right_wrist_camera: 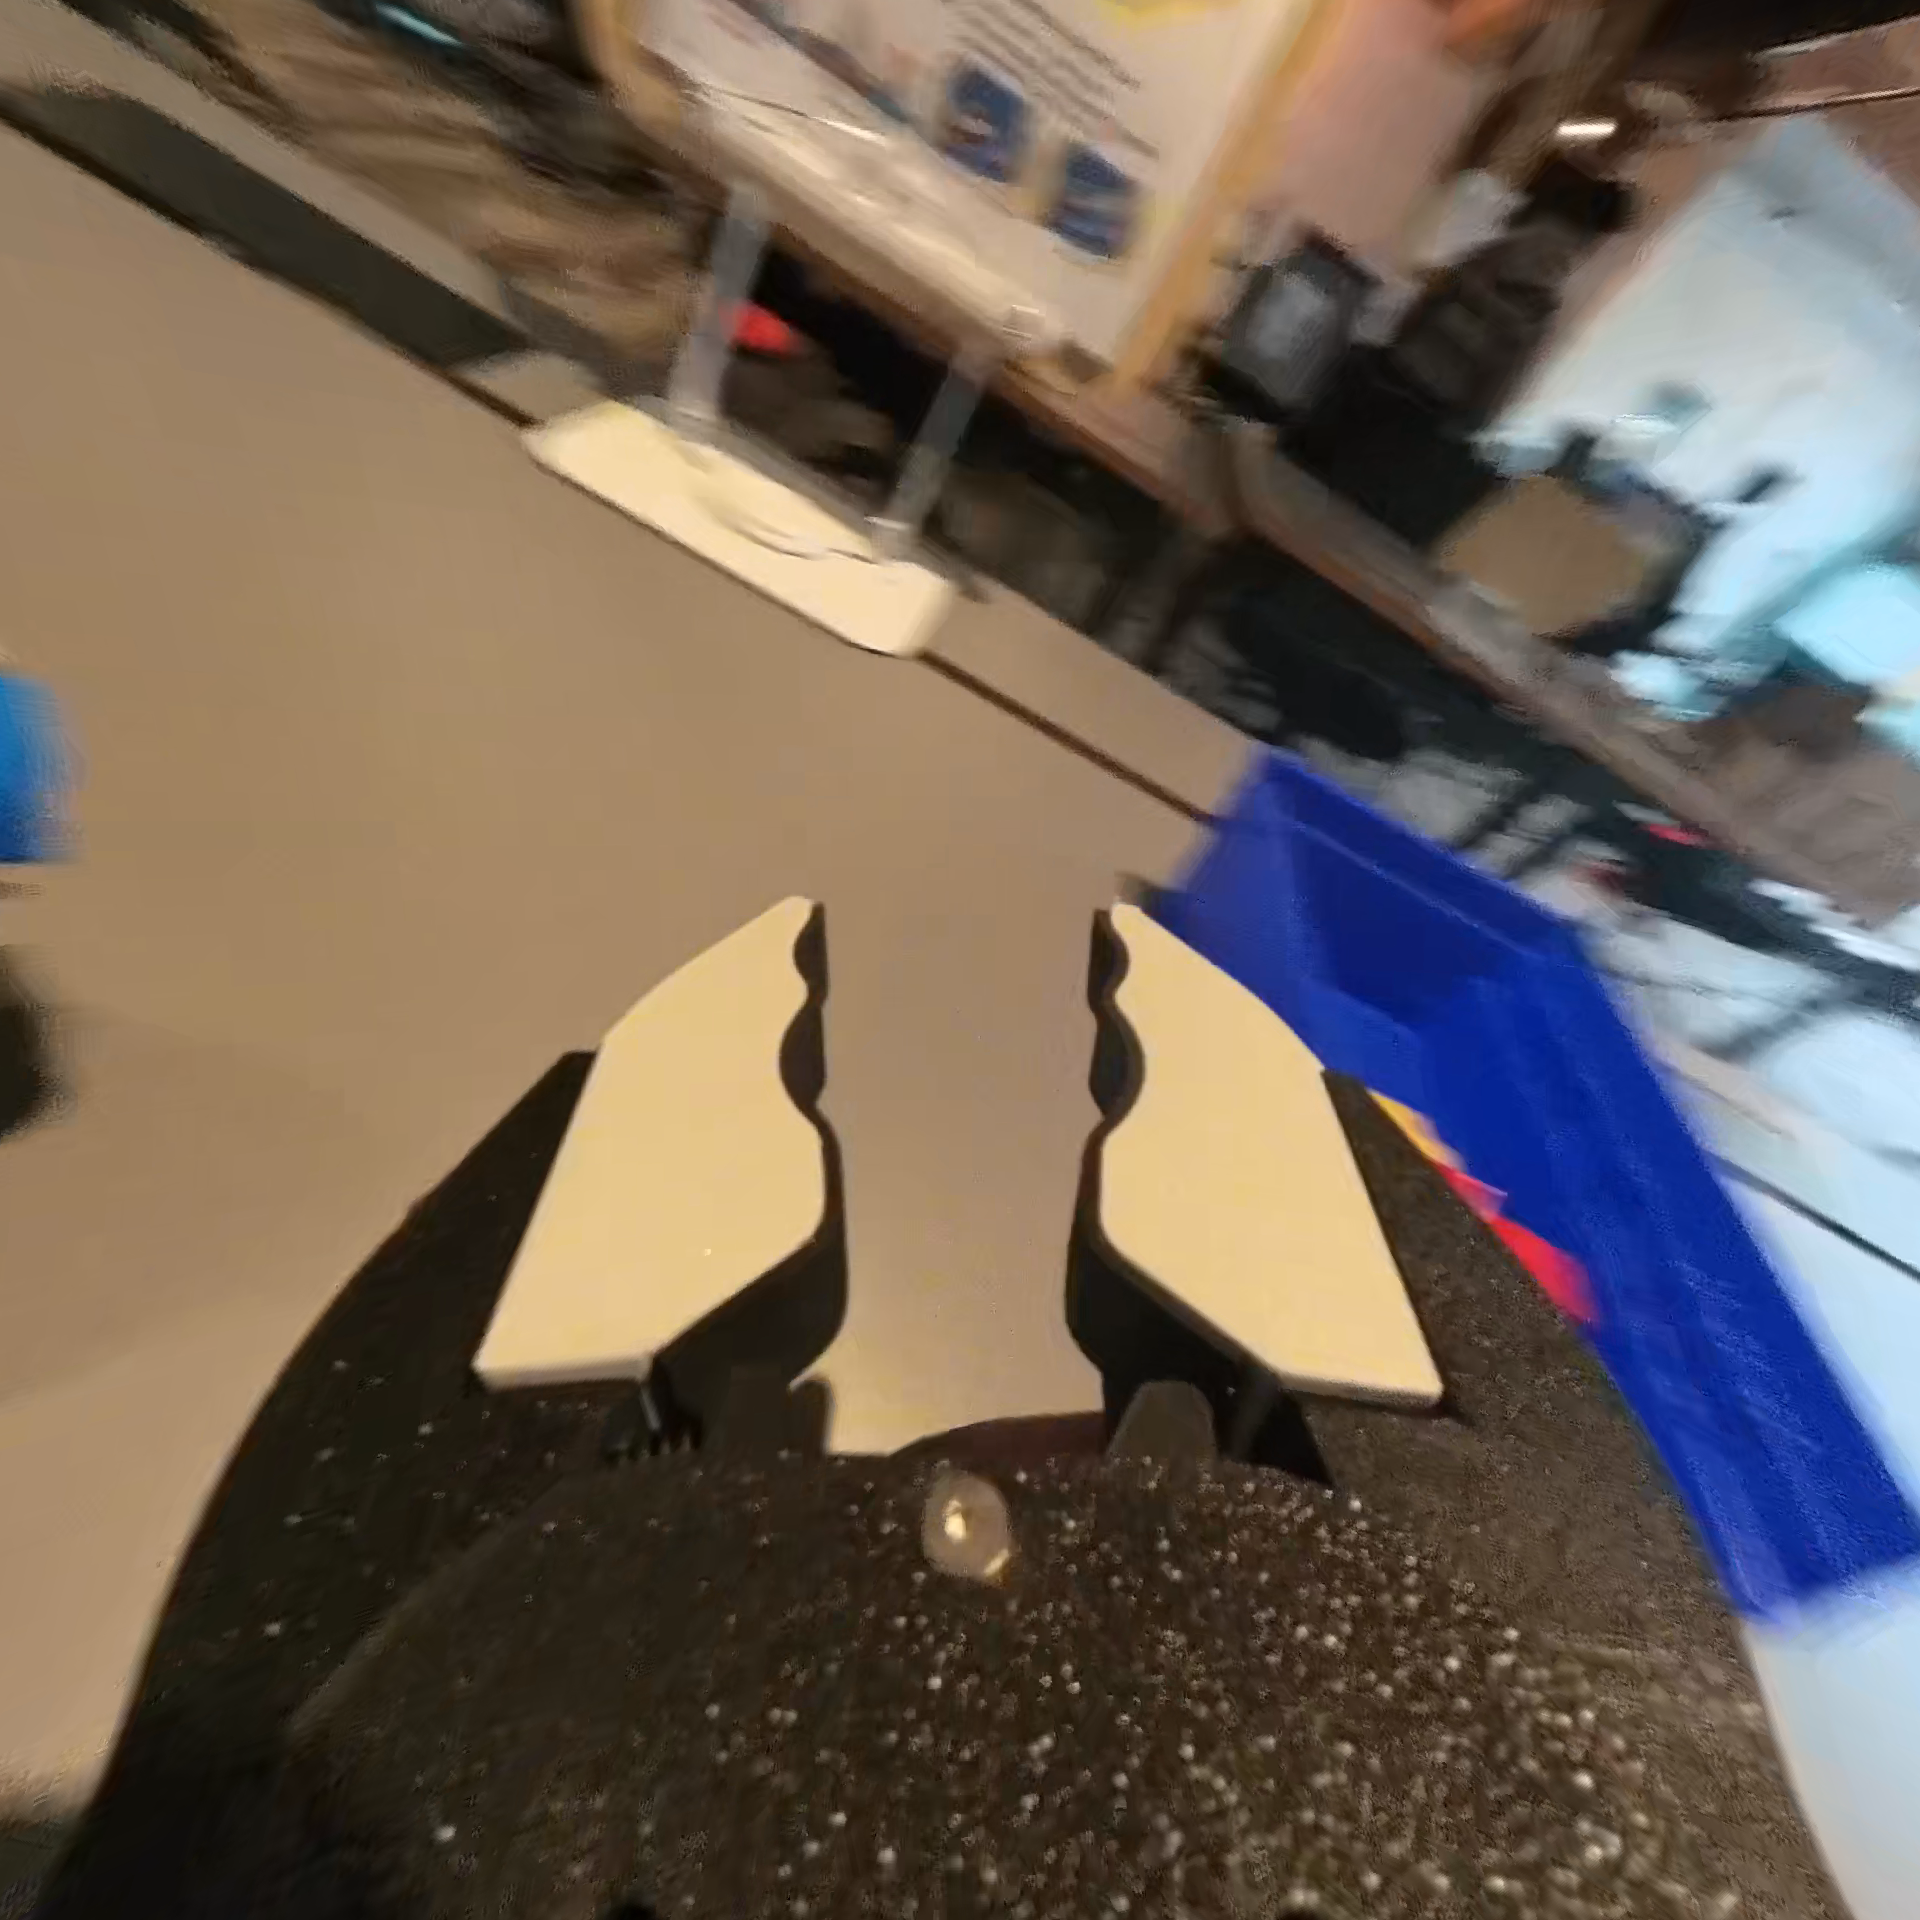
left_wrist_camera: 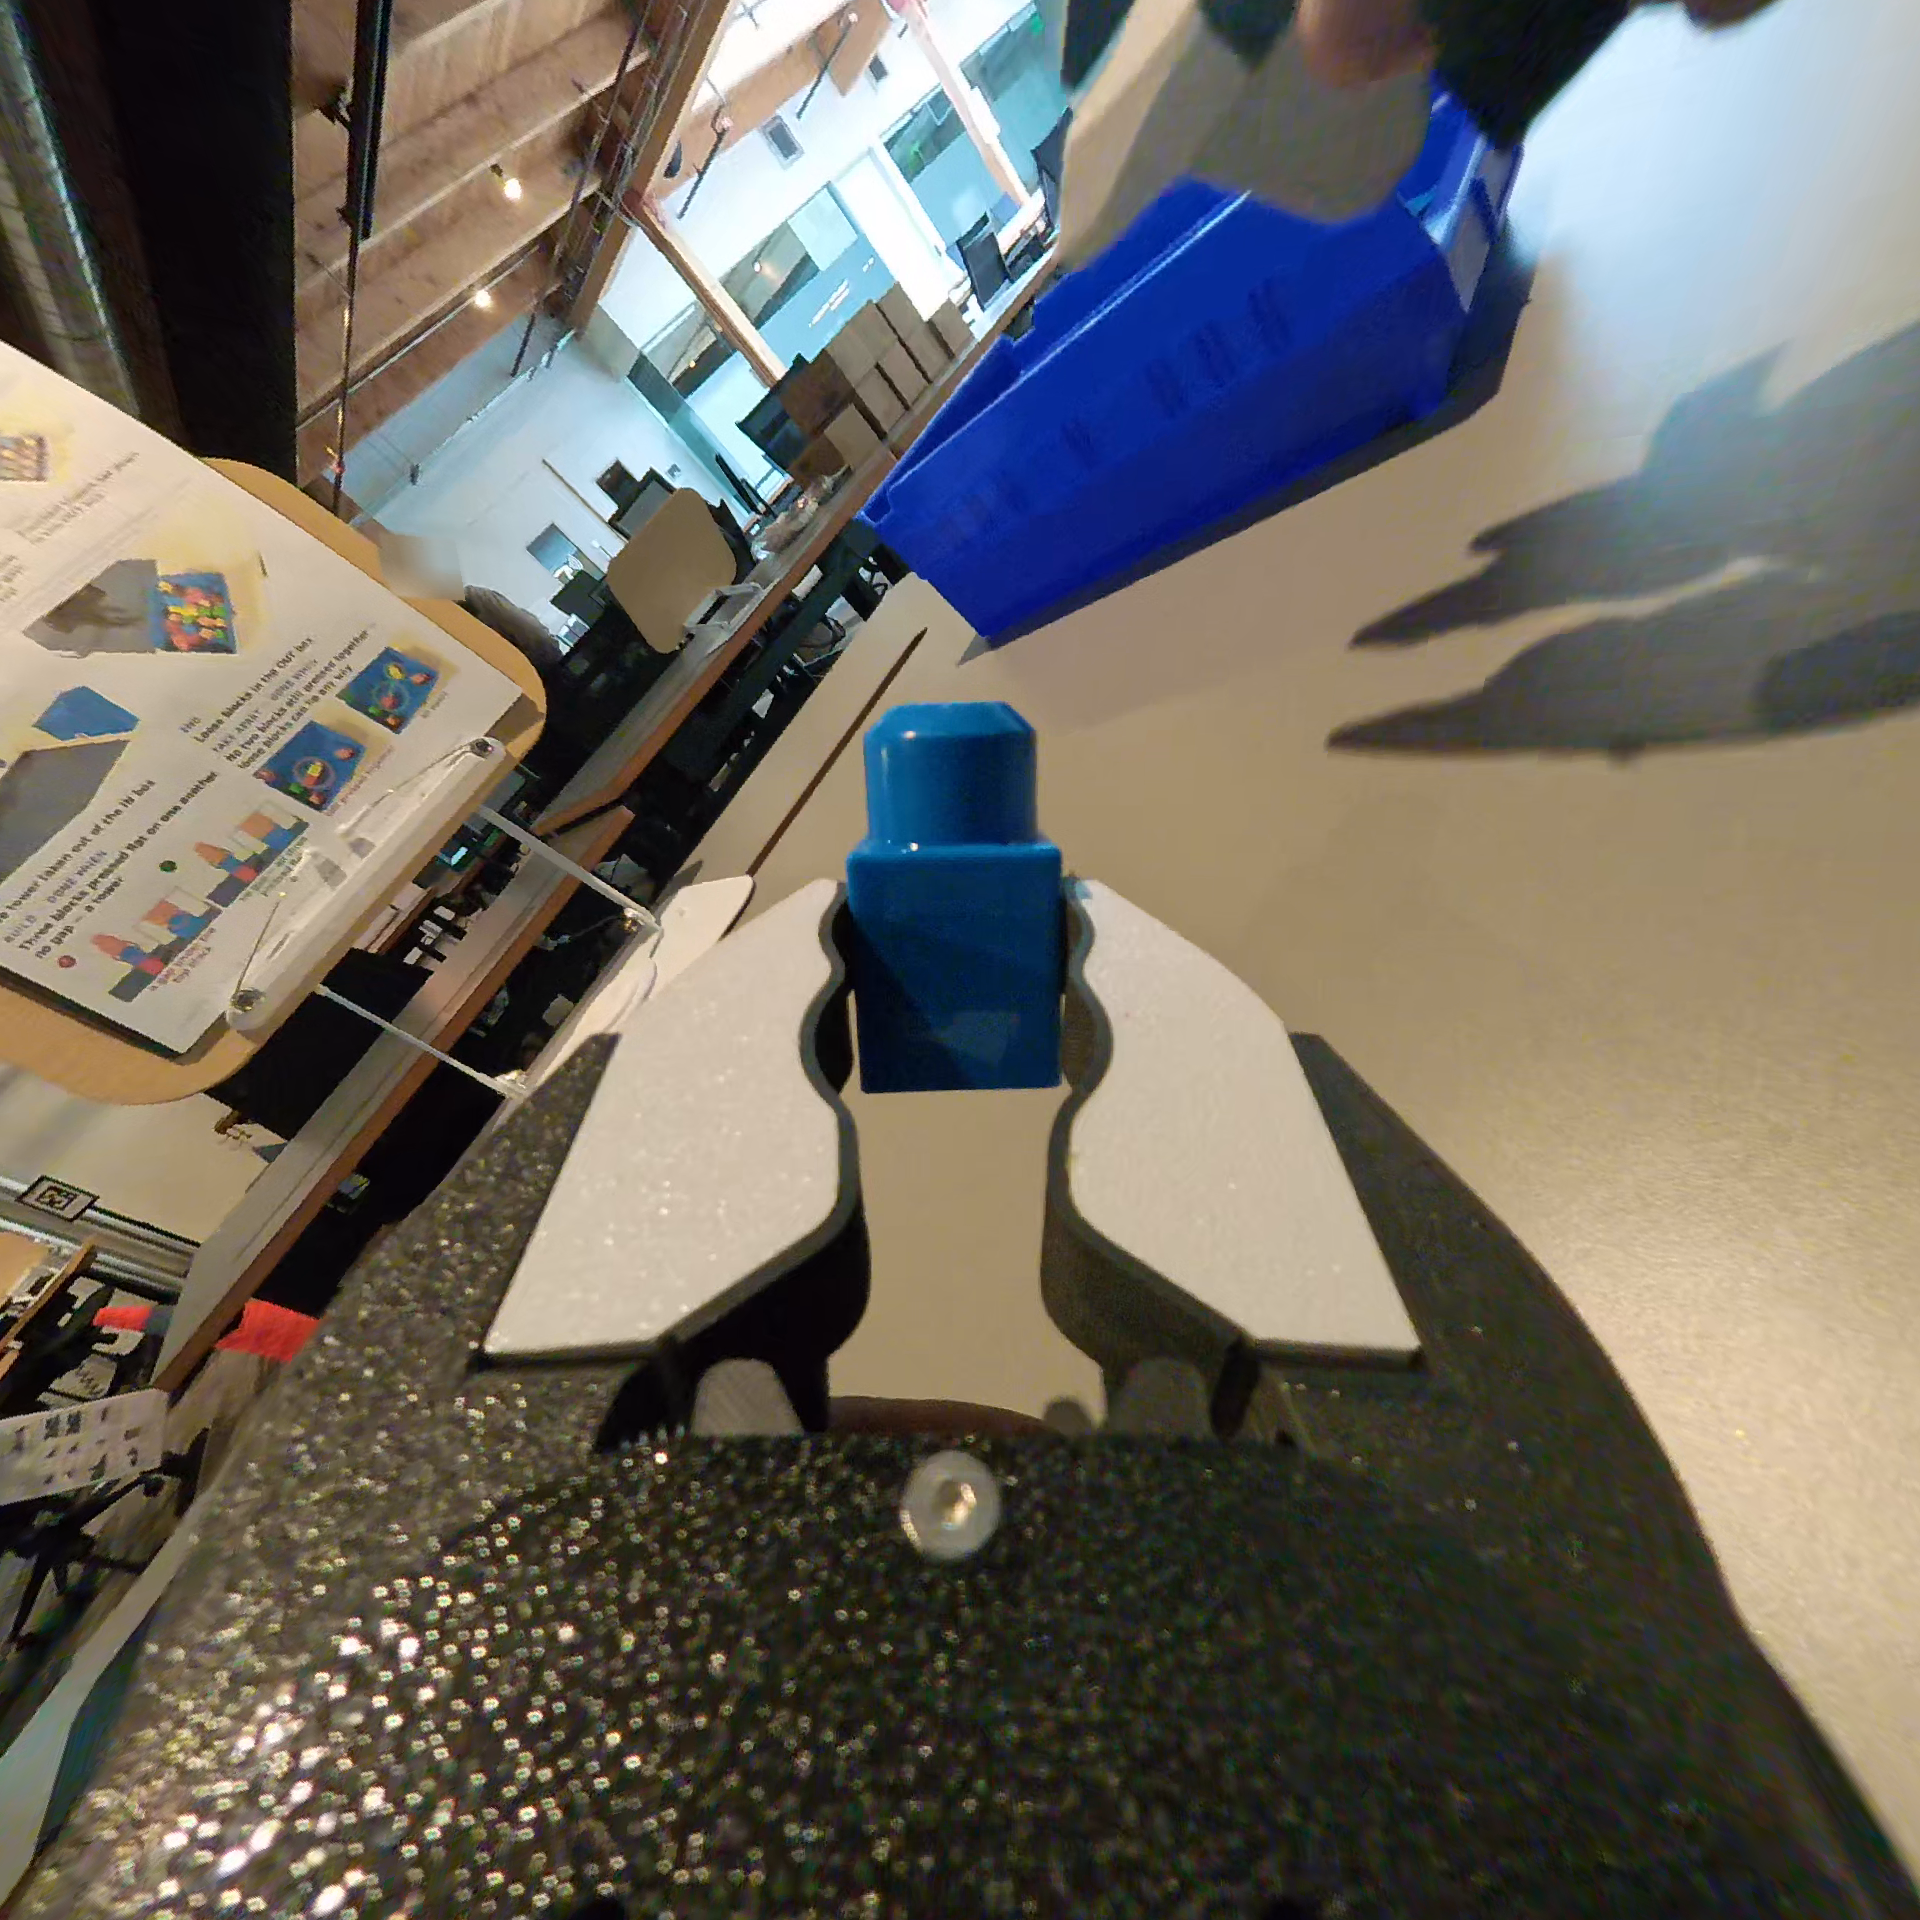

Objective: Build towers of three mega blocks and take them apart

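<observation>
Left gripper (left_wrist_camera: 956, 987) clamped on a single blue block (left_wrist_camera: 954, 914), fingers on its two side walls, stud pointing forward and clear of the pads; judged: gripping the body leaves stud and open underside free for mating, so this block can press onto another or take one on top. Block is held off the worktop (left_wrist_camera: 1455, 1143), out over its bare middle, not touching anything else.

Right gripper (right_wrist_camera: 958, 1018) has fingers apart, nothing between them; it hangs over bare worktop just beside the blue bin (right_wrist_camera: 1558, 1143); view is motion-blurred. Judged: it's empty and heading for the next block, likely from that bin.

Containers: in the right view the bin shows red and yellow bits at its inner wall, probably blocks, too blurred to count. In the left view a blue bin (left_wrist_camera: 1195, 416) sits toward the worktop's far edge; only its outer wall shows, contents hidden; a hand reaches over its rim.

Sign stand (left_wrist_camera: 239, 748) with a printed sheet stands at the far edge, well clear of the work.

No tower visible yet; judged early in a build cycle, one block in hand.
</observation>
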`<state>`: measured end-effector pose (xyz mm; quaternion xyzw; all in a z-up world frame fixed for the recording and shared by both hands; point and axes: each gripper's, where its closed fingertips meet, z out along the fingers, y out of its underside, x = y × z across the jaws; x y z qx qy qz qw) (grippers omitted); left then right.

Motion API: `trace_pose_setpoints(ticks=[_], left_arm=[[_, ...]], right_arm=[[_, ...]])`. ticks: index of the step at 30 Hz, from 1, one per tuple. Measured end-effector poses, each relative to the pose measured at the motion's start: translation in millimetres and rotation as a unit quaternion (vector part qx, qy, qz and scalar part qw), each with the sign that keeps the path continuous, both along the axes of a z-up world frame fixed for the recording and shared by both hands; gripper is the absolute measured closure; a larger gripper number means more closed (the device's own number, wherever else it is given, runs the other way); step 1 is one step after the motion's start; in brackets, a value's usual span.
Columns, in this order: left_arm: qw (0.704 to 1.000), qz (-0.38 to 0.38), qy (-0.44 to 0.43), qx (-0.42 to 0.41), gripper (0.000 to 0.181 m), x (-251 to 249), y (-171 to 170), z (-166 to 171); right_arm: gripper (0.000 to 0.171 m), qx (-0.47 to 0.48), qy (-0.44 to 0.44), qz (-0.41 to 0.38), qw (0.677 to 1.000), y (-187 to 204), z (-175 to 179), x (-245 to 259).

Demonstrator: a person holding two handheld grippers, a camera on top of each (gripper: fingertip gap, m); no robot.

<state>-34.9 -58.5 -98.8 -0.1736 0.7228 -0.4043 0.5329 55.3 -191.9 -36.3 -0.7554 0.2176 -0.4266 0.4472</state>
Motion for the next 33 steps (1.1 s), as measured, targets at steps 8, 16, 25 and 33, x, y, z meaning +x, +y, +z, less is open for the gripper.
trace_pose_setpoints(ticks=[8,16,25,33], left_arm=[[0.997,-0.010,-0.062,0.039,0.145,-8,-7,12],[0.991,-0.036,-0.090,0.089,0.147,-13,-23,7],[0.994,0.022,-0.070,0.083,0.153,-1,-1,4],[0.993,0.012,-0.053,0.102,0.155,1,-8,-8]], right_arm=[[0.109,0.127,0.251,0.306,0.909,124,-48,-112],[0.134,0.120,0.251,0.306,0.910,132,-61,-113],[0.135,0.199,0.013,0.021,0.980,-30,16,30],[0.128,0.244,0.067,-0.117,0.960,-162,-18,118]])
